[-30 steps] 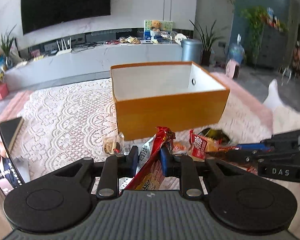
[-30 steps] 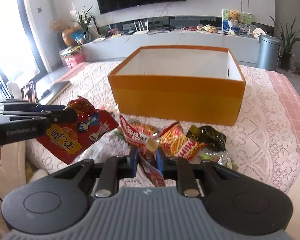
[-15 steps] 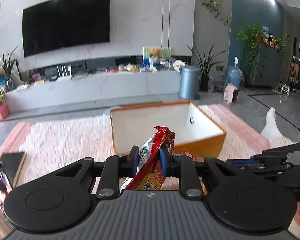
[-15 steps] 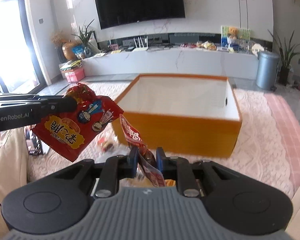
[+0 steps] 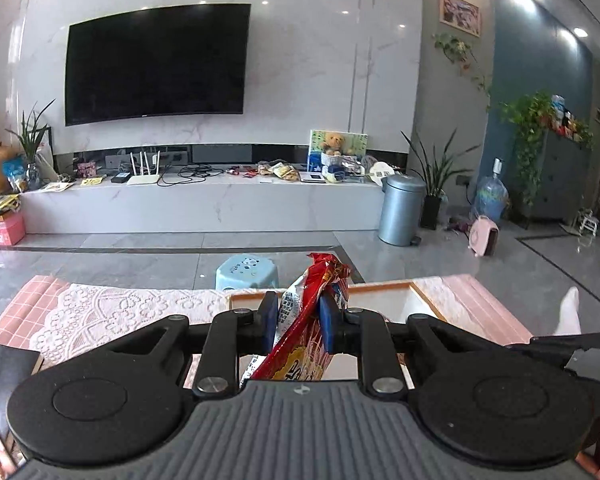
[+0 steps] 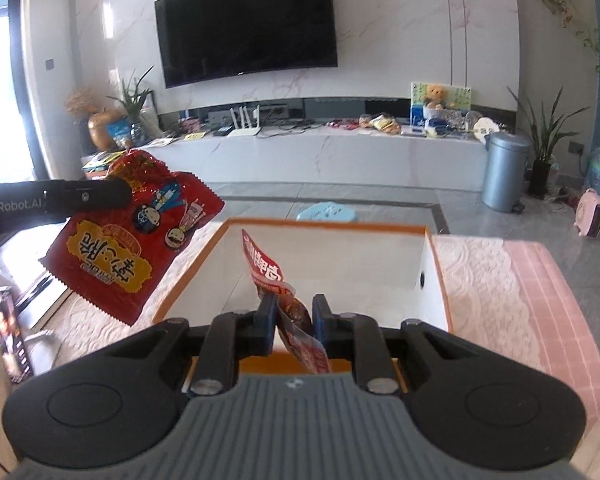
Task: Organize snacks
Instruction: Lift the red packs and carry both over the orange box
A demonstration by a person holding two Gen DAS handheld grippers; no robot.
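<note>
Two snack packets are held: the left hand-held gripper (image 5: 298, 326) clamps a red chip bag (image 6: 130, 236), the right hand-held gripper (image 6: 294, 316) a small red sachet (image 6: 266, 268); both should be released low inside the orange box (image 6: 436, 276).

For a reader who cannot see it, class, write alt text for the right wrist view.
The right gripper pinches a small red snack packet above an open orange box with a white inside. At left, the left gripper holds up a bigger red snack bag; a living room with a wall television lies behind.
</note>
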